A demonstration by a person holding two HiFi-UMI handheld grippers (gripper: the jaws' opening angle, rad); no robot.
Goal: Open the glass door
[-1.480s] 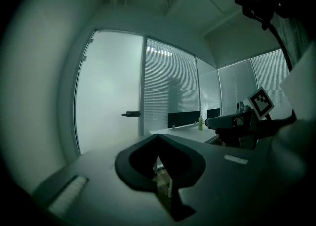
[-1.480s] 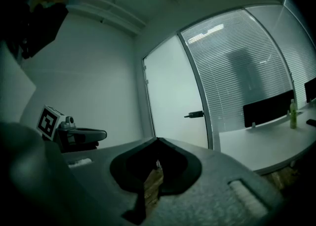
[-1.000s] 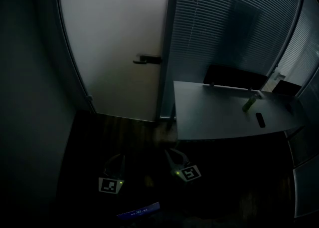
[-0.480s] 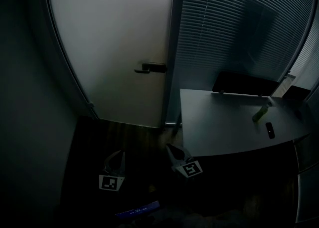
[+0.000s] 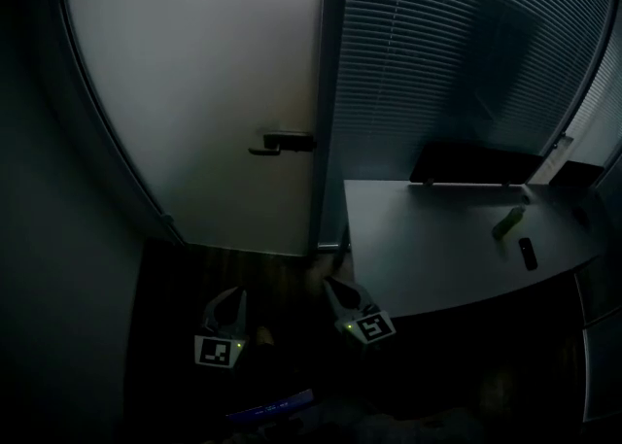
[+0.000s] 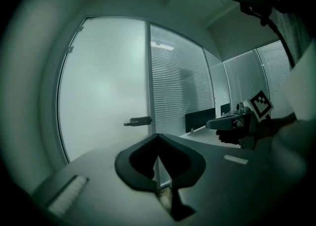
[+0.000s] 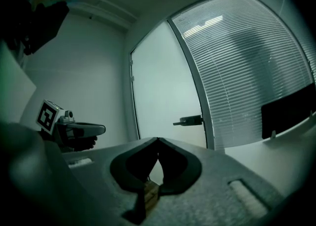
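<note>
Head view: glass door (image 5: 194, 92) now nearer (L tool (image 5: 230, 298), R tool (image 5: 335, 289) shut).

Head view steeply downward; both gripper views level, toward the shared door handle (image 5: 282, 143)

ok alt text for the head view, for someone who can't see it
A closed frosted glass door with a dark lever handle, in a dim room, beside a wall of blinds. Low in the frame, the left gripper and right gripper point toward it, jaws shut and empty. A grey desk stands at right.
</note>
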